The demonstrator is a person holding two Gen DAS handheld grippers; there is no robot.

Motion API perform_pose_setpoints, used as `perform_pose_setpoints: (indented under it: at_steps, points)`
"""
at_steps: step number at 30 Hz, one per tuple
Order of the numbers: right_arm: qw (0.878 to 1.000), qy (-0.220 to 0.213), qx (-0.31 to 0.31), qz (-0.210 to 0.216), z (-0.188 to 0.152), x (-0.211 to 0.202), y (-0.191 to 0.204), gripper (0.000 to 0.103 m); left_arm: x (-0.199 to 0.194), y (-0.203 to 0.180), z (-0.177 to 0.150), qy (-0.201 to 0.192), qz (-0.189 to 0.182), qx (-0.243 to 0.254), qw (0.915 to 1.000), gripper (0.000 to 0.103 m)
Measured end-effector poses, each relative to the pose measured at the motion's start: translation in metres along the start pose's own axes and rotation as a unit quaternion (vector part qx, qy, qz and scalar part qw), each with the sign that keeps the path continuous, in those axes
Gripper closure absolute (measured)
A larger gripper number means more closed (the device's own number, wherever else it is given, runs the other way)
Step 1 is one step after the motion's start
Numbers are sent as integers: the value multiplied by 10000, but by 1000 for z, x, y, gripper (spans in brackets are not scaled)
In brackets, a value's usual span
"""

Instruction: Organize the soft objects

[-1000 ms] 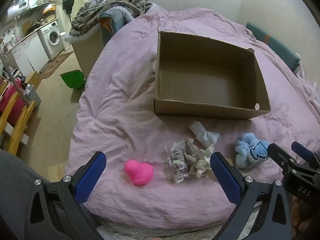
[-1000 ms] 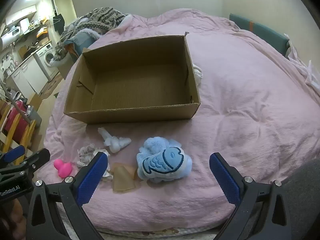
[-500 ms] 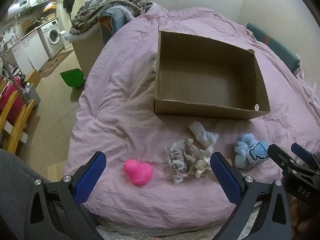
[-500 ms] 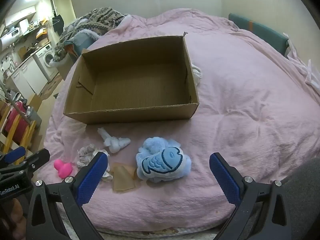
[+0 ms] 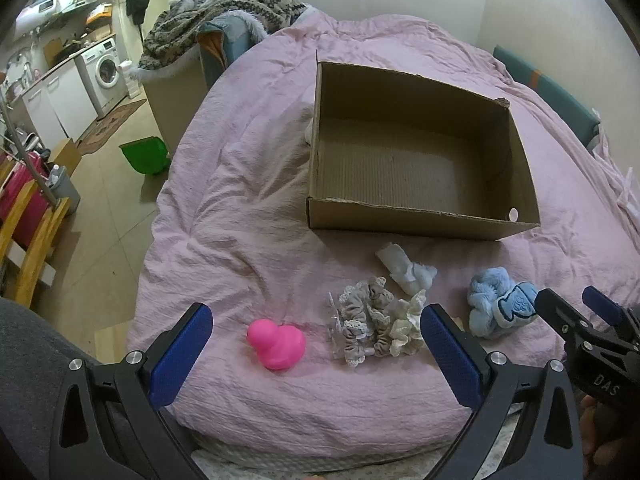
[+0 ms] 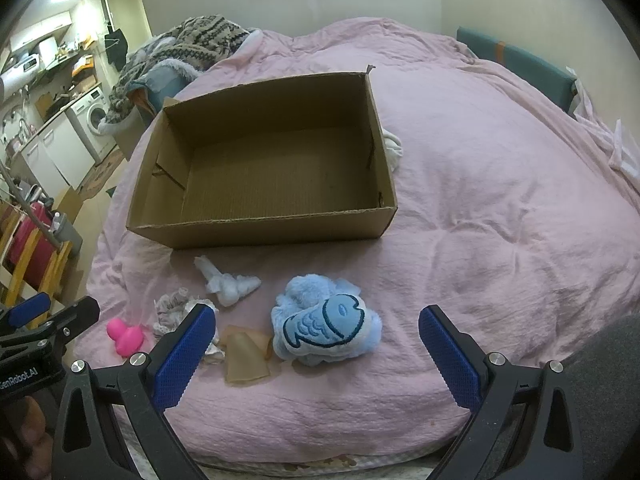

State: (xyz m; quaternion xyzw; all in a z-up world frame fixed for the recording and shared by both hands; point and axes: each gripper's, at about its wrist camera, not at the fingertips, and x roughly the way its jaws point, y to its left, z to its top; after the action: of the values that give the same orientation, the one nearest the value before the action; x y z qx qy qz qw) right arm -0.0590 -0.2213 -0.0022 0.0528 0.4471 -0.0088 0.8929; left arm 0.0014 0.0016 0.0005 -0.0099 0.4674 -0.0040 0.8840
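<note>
**Lining up first pick: nothing boxed yet**

Hovering at the near edge of the bed (image 6: 500, 184), both claws spread wide, holding nothing. Left gripper (image 5: 316, 344) frames the pink duck toy (image 5: 277, 343) and the scrunchie bundle (image 5: 374, 326); right gripper (image 6: 318, 344) frames the blue fish plush (image 6: 326, 326).

Where the items sit:
- cardboard box (image 6: 264, 229) open-topped, looks empty, mid-bed, beyond all the items
- white cloth bundle (image 6: 228, 282) is closest to the box's near wall, but apart from it
- tan soft piece (image 6: 244, 356) just left of the plush, edge seems tucked under it
- duck and scrunchies are furthest left, scrunchies partly behind the right claw's left finger (image 6: 184, 354) in the right wrist view

How I'd run this step:
- Right side takes the plush first. It's bulky and already centred between the fingers. Drop straight down, close across the fat middle, not the fluffy rim.
- Keep the lower finger off the duvet; it's wrinkled and will bunch into the grip.
- Watch the tan piece: it may drag along if the plush lifts with it caught.
- Clear the box's near wall before releasing; it looks light and may slide on the soft bedding if bumped.
- Left goes for the duck next. It's smooth and rounded, so squeeze at the waist.
</note>
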Motion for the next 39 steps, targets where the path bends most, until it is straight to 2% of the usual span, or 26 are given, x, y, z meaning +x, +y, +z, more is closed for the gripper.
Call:
perform_pose_setpoints:
  at_steps: [39]
  points:
    - [10000,16,19,-17,-1,2,0,0,1,0,0,8,15,15,10000,0]
